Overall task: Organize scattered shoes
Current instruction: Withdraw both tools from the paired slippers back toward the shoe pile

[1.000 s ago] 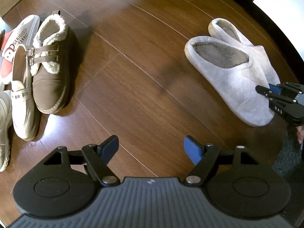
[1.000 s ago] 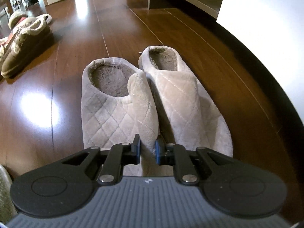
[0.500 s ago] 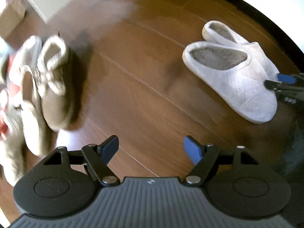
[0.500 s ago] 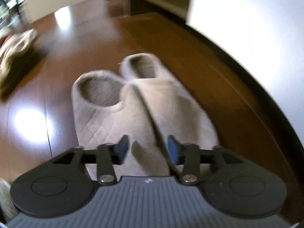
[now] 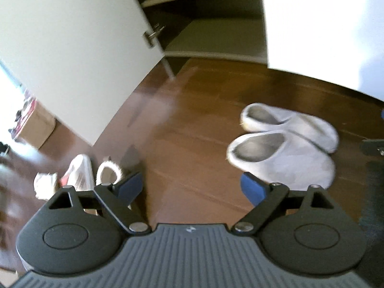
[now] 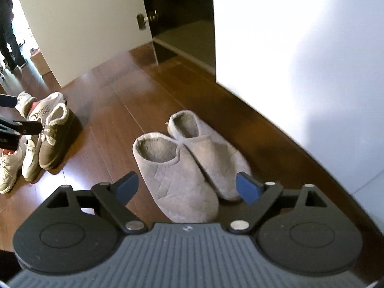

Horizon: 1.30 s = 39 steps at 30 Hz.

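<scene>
A dark brown, glossy wooden plank floor (image 6: 115, 91) carries everything. Two pale grey quilted fabric slippers (image 6: 177, 168) lie on it side by side, touching, near the floor's edge below a white panel. Well apart from them, toward the opposite side, a cluster of shoes rests on the boards: a brown suede boot with cream fleece lining (image 6: 56, 141), a beige loafer (image 6: 31, 160) just beside it, and white sneakers (image 6: 9, 168). A cardboard box (image 6: 42, 63) stands further back.

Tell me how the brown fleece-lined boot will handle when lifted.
The brown boot looks stiffer than the grey slippers: its thick sole probably keeps it rigid. Likely fairly heavy for its size. The soft fleece collar would probably squash under a pinch.
</scene>
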{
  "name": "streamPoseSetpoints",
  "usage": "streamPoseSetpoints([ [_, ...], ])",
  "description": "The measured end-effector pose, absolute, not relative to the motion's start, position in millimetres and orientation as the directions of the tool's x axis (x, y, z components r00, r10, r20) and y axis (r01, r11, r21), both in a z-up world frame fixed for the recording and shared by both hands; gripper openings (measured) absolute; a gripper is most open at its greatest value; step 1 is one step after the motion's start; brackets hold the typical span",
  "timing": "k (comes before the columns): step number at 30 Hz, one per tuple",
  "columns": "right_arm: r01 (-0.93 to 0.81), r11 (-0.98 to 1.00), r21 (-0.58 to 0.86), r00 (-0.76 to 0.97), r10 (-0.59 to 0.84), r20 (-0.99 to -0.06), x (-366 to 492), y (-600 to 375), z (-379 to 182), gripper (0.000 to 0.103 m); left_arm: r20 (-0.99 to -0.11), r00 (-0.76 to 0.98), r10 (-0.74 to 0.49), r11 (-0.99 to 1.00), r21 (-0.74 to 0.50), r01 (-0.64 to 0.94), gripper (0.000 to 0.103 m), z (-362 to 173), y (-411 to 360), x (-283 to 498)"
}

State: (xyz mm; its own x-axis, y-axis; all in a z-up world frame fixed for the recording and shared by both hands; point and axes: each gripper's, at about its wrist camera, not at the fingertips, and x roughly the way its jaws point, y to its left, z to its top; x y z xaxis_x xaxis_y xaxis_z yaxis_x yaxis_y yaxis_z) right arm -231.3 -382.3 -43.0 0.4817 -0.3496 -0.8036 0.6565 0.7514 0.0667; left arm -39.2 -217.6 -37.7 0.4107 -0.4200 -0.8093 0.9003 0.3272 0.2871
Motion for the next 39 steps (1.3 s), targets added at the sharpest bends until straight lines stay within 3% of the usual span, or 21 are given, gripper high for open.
streamPoseSetpoints([
  [12, 0.613, 0.79, -0.011, 0.461, -0.37, -0.807, -276.5, -335.9, 0.2, 0.092, -0.777, 0.394, -0.491, 0.202, 0.339, 0.919, 0.091, -31.6, -204.7, -87.7],
  [23, 0.626, 0.78, -0.012, 0.437, -0.363, -0.823, -282.7, -336.9, -7.2, 0.095, -0.755, 0.428, -0.497, 0.232, 0.361, 0.904, 0.092, -32.2, -210.0, -89.2],
  [30, 0.612, 0.791, 0.014, 0.412, -0.304, -0.859, -256.3, -343.9, -33.2, 0.096, -0.775, 0.551, -0.31, 0.495, 0.364, 0.789, 0.092, -37.0, -184.0, -12.7],
  [34, 0.565, 0.825, 0.018, 0.419, -0.269, -0.867, -223.9, -344.7, -44.6, 0.098, -0.799, 0.594, -0.096, 0.543, 0.458, 0.704, 0.092, -33.8, -117.3, 34.9],
  [39, 0.494, 0.869, 0.032, 0.429, -0.211, -0.878, -170.2, -337.6, -61.5, 0.099, -0.831, 0.555, 0.025, 0.547, 0.477, 0.689, 0.093, -19.7, -27.0, 38.5],
])
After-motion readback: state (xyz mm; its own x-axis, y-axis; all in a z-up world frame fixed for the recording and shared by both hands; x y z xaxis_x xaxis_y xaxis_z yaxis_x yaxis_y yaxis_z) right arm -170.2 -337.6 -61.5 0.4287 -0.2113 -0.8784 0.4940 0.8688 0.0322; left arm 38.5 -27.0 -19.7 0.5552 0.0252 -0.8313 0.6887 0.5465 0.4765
